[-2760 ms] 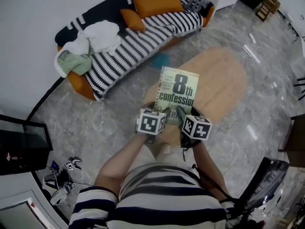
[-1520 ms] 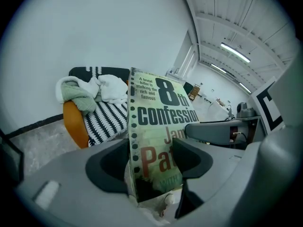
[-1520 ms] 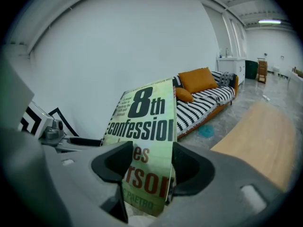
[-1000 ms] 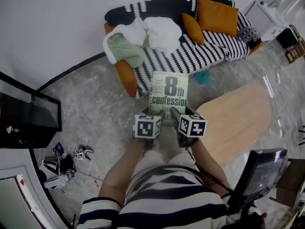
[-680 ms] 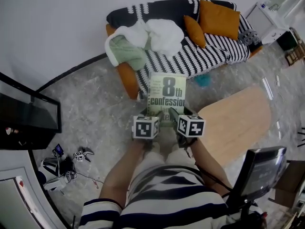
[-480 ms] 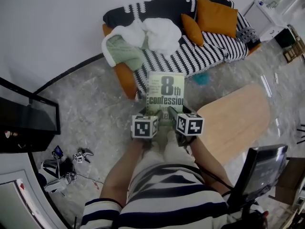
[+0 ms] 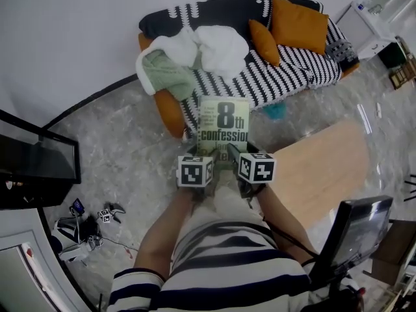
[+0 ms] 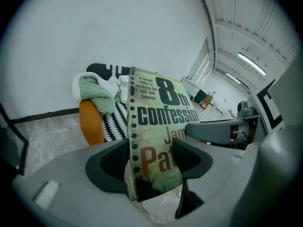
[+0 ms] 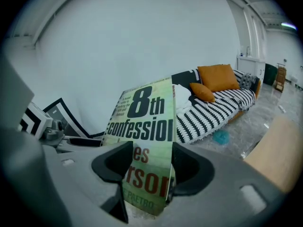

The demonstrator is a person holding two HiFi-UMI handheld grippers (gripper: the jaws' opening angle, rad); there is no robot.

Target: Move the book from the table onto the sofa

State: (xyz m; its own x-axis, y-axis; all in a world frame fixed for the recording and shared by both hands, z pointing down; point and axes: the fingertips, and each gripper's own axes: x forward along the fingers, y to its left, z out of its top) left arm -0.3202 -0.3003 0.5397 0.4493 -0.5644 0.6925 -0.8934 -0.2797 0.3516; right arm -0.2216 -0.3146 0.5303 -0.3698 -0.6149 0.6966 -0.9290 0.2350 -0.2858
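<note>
A pale green paperback book (image 7: 223,125) titled "8th confession" hangs in the air, cover up, held by its near edge from both sides. My left gripper (image 7: 209,158) is shut on its lower left part, and my right gripper (image 7: 234,155) is shut on its lower right part. In the left gripper view the book (image 8: 156,126) stands on edge between the dark pads (image 8: 191,157). The right gripper view shows the book (image 9: 147,126) clamped the same way. The black-and-white striped sofa (image 7: 260,77) lies just beyond the book's far edge, and the wooden table (image 7: 312,168) is to the right.
White and green blankets (image 7: 188,51) are heaped on the sofa's left end, with orange cushions (image 7: 298,23) at its right. A teal object (image 7: 275,111) lies on the marble floor by the sofa. A dark screen (image 7: 32,174) stands at the left and another (image 7: 361,229) at the lower right.
The book and both grippers have swung away from above the table to face the sofa, and in the last second crept closer to its left end. Both grips are unchanged.
</note>
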